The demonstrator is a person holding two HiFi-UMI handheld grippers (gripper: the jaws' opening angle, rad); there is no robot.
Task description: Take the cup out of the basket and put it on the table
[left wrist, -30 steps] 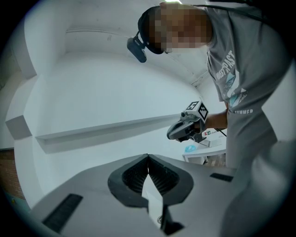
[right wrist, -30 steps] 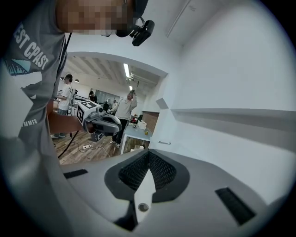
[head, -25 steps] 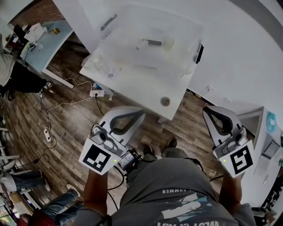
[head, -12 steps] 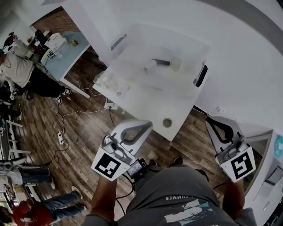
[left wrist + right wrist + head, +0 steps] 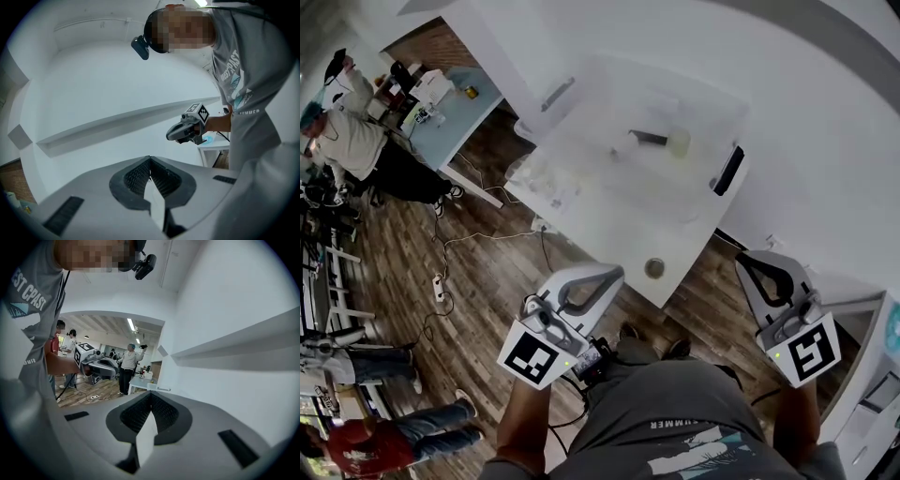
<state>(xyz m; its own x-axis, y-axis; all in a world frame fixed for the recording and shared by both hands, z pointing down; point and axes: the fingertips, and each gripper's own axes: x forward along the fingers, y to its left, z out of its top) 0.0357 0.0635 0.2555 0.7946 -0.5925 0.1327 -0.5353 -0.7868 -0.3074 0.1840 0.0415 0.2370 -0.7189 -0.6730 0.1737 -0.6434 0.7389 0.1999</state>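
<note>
Directly below the head camera, a person in a grey T-shirt holds both grippers low, close to the body and well short of the white surface. The left claw is closed, its two jaws meeting at the tip with nothing between them. The right claw is likewise closed and empty. On the surface stands a translucent basket with a black handle at its right end. Inside the basket, toward its far side, a pale cup shows just beside a dark-handled object. Both claws are well apart from the basket, above a wooden floor.
</note>
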